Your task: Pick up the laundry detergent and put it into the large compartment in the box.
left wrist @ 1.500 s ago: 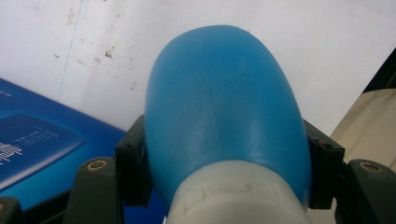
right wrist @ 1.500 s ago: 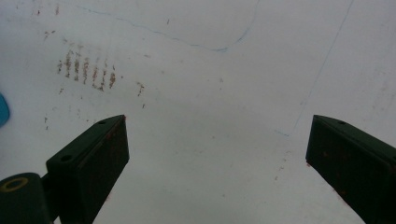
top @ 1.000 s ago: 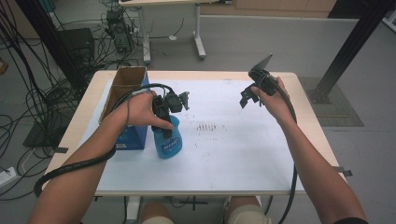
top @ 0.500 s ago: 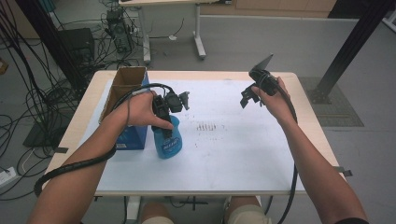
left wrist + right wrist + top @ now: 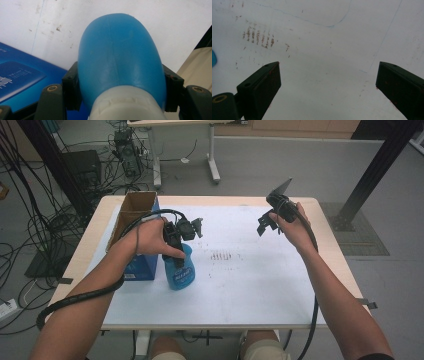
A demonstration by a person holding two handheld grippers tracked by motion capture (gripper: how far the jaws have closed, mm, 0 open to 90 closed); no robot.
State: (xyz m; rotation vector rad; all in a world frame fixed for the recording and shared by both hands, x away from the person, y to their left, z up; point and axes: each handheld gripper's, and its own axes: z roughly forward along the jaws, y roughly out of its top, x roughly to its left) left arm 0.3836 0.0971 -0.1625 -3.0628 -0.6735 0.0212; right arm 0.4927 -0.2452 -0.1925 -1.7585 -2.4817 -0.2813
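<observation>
While the grey floor [image 5: 300, 165] carries cable bundles [image 5: 30, 230] around the wooden table [image 5: 330, 245], its white sheet [image 5: 260, 285] bears brown marks [image 5: 222, 256], a cardboard box [image 5: 134, 207] and the blue bottle [image 5: 179, 272] clamped by the left gripper [image 5: 176, 245]; the right gripper [image 5: 266, 222] hovers, jaws apart.

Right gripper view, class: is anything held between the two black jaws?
No. The right gripper has its jaws spread wide apart, with bare white table showing between them.
</observation>
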